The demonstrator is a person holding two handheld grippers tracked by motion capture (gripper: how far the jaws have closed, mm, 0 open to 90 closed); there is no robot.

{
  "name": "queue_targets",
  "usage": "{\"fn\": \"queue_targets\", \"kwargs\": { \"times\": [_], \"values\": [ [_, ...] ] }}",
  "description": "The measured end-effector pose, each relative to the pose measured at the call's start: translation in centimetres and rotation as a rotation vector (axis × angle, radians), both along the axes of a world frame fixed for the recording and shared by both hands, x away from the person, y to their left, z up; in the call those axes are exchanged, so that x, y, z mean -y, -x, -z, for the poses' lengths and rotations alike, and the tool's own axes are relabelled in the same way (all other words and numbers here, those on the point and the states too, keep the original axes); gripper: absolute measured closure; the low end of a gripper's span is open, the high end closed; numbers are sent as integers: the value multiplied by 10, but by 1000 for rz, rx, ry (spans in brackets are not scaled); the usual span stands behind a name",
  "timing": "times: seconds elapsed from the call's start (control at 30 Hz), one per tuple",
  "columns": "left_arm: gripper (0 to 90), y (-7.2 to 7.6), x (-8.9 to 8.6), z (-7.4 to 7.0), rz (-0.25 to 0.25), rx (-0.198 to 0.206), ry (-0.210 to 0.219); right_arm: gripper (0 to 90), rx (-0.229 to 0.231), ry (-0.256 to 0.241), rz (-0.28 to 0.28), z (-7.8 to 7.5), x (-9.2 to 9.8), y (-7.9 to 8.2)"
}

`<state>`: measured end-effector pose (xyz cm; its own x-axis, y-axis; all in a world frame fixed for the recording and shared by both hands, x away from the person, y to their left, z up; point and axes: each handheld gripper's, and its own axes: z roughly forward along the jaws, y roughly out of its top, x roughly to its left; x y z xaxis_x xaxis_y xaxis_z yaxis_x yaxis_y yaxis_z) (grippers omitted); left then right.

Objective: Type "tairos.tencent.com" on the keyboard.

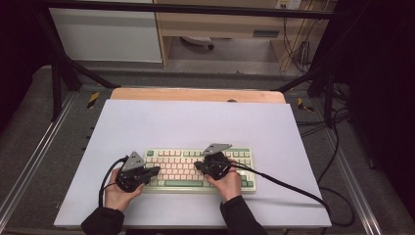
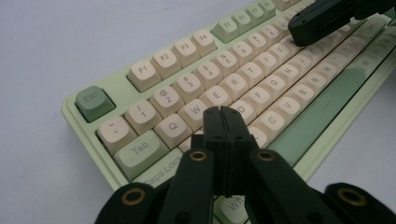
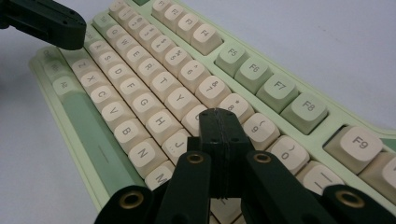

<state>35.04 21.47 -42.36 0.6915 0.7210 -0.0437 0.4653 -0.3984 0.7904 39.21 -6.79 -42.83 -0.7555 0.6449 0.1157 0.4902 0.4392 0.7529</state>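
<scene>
typing on the keyboard [image 1: 200, 169] looks like the job here, and the person seems to be in the middle of it. the keyboard is pale green with cream keys, and it lies flat on the white surface [image 1: 195, 122], near the person's edge.

on the left, the left claw [image 2: 222, 110] has its two jaws pressed together into one blunt tip, with nothing held between them. that tip sits low over the letter keys just below w and e. it may be touching a key, but it is hard to tell if the key is pushed down.

on the right, the right claw [image 3: 217, 112] is pressed together too and holds nothing. its tip is over the keys near u and j, below the 7 and 8 keys.

the next move likely calls for a small, straight push down on one key and then a lift, without bumping the keys beside it.

each claw hides the key right under its tip, so the exact key cannot be read. the bottom row is partly cut off in both gripper views, and the key letters are too small to read from the high view.
</scene>
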Motion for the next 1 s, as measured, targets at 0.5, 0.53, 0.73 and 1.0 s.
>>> {"fn": "queue_targets", "kwargs": {
  "times": [0.5,0.53,0.73,1.0],
  "values": [
    [899,0,0,0,1,1,0,900,5,3,-7,-1,1,-1],
    [899,0,0,0,1,1,0,900,7,0,-11,-3,2,0],
    [899,1,0,-1,1,3,3,900,17,-8,-12,-11,6,4],
    [899,1,-1,-2,0,4,5,900,22,6,-21,-22,13,9]
  ]
}}
